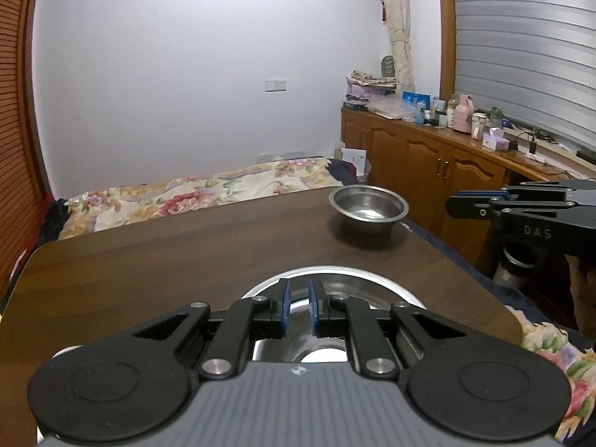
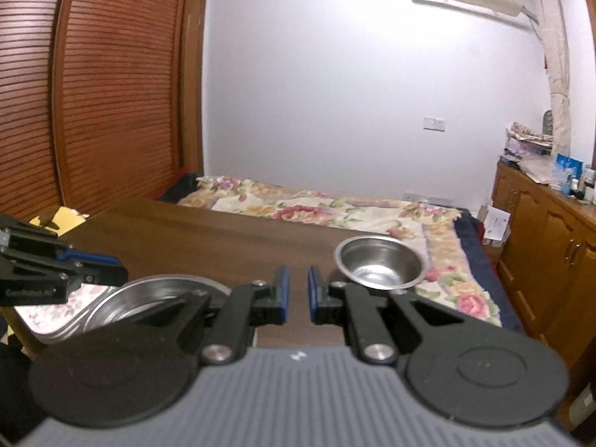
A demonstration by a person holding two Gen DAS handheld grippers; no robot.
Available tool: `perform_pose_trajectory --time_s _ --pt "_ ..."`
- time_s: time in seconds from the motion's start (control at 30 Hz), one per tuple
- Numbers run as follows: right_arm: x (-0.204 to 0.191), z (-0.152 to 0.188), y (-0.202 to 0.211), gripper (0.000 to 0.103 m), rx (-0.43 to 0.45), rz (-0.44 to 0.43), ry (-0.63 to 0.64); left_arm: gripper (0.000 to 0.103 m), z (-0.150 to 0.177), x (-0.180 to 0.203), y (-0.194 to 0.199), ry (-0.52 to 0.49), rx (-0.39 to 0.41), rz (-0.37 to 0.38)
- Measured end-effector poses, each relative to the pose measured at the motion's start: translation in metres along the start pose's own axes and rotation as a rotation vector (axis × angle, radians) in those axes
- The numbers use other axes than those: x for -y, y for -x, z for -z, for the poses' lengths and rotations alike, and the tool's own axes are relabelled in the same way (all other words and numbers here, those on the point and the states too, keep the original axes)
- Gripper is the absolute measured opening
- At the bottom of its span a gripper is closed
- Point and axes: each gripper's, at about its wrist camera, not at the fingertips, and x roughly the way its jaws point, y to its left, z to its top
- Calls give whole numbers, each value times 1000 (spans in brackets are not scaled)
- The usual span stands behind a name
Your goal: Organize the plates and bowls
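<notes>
On the dark wooden table (image 1: 167,253) a wide, shallow steel plate (image 1: 372,287) lies near the front edge. My left gripper (image 1: 298,287) hovers just over it, its blue pads close together with nothing between them. A small steel bowl (image 1: 368,210) stands upright at the table's far right corner. My right gripper (image 1: 452,203) floats level off the table's right side, shut and empty. The right wrist view has that gripper (image 2: 297,275) above bare table, the bowl (image 2: 380,262) ahead on the right, the plate (image 2: 149,298) on the left and the left gripper (image 2: 117,264) over it.
A bed with a flowered cover (image 1: 186,193) runs behind and right of the table. A wooden cabinet (image 1: 428,164) with bottles and boxes on top stands at the right wall. Louvred wardrobe doors (image 2: 111,93) are on the left. Something flat and flowered (image 2: 67,305) shows beside the plate.
</notes>
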Motion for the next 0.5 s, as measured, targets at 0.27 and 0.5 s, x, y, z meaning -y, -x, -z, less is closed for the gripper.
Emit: perform_pose_trajectory --time_s 0.27,0.5 --pt "36 -4 -16 11 10 68 -4 15 -31 6 -23 -28 -3 42" --pt "59 -1 -46 11 -12 92 -16 15 -57 6 -46 -26 -19 76"
